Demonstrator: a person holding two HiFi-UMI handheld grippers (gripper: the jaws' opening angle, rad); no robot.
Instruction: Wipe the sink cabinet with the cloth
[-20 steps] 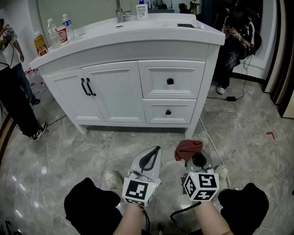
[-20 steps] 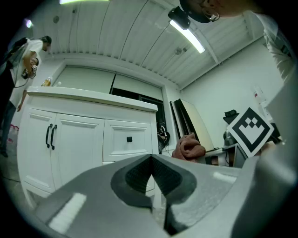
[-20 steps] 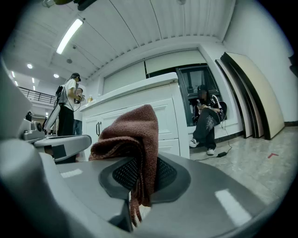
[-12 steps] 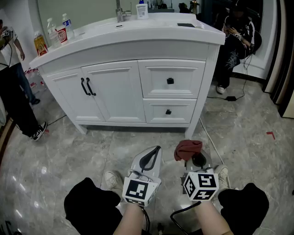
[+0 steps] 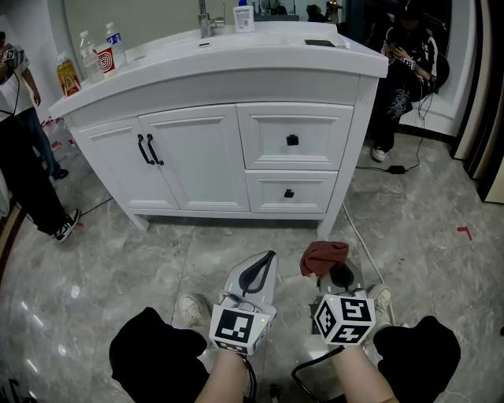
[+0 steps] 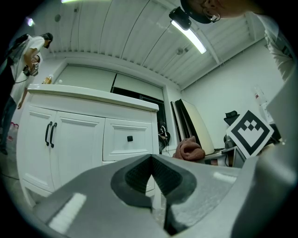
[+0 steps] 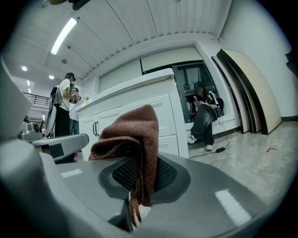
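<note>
While the person's two forearms reach forward between black-clad knees (image 5: 153,346), both grippers are held low over a grey marbled floor (image 5: 118,260), each with its marker cube facing up.

The left gripper (image 5: 268,260) points toward the cabinet. Its own view shows the jaws brought together at the tips, with nothing between the dark pads (image 6: 132,178).

The right gripper (image 5: 324,274) lies just beside it at about the same height. Its jaws are clamped on the cloth (image 7: 132,135), a reddish-brown knitted piece. One fold hangs down between the ribbed pads, and the rest bunches up over the jaw tips. In the head view the cloth is above the floor, well apart from the cabinet front.

A white cable (image 5: 358,236) runs across the floor from the cabinet's right foot toward the person.

The sink cabinet (image 5: 205,149) is white. It has two doors on the left with black bar handles (image 5: 147,149). On the right are two drawers, each with a black knob (image 5: 292,140).

On the countertop stand a faucet (image 5: 206,24) and, at the left end, several bottles (image 5: 87,55) beside a red-and-white cup (image 5: 106,59).

A standing person (image 5: 20,134) is at the left edge. A seated person (image 5: 405,63) is past the cabinet's right end.
</note>
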